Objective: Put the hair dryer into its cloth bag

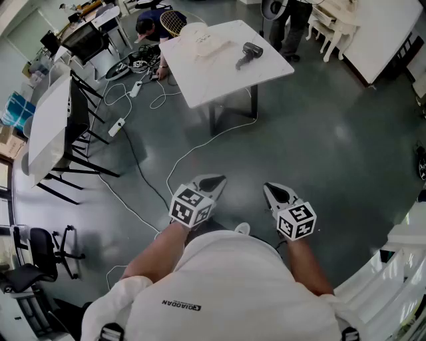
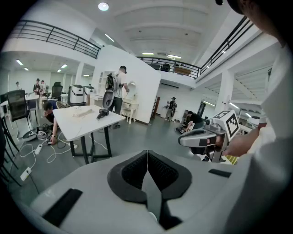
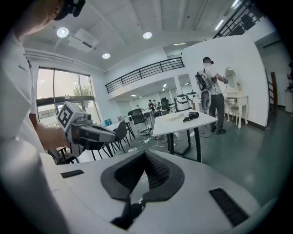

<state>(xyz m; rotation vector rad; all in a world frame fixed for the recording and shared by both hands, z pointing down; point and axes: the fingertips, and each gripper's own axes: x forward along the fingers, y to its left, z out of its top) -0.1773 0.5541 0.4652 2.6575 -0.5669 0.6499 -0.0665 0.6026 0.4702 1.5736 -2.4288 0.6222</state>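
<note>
A black hair dryer [image 1: 247, 53] lies on the white table [image 1: 200, 86] far ahead of me, beside a cream cloth bag [image 1: 203, 41]. Both grippers are held close to my body over the grey floor, well short of the table. My left gripper [image 1: 210, 181] is shut with nothing in it, its pads meeting [image 2: 147, 154]. The right gripper [image 1: 274, 192] is also shut and empty [image 3: 145, 156]. The left gripper view shows the hair dryer [image 2: 101, 114] and bag [image 2: 82, 113] on the distant tabletop. In the right gripper view the same hair dryer [image 3: 191, 116] is far off.
White cables and a power strip [image 1: 118, 126] trail across the floor between me and the table. A second white table [image 1: 50, 126] with black chairs stands at left. One person crouches behind the table [image 1: 150, 26]; another stands by white furniture [image 1: 289, 20].
</note>
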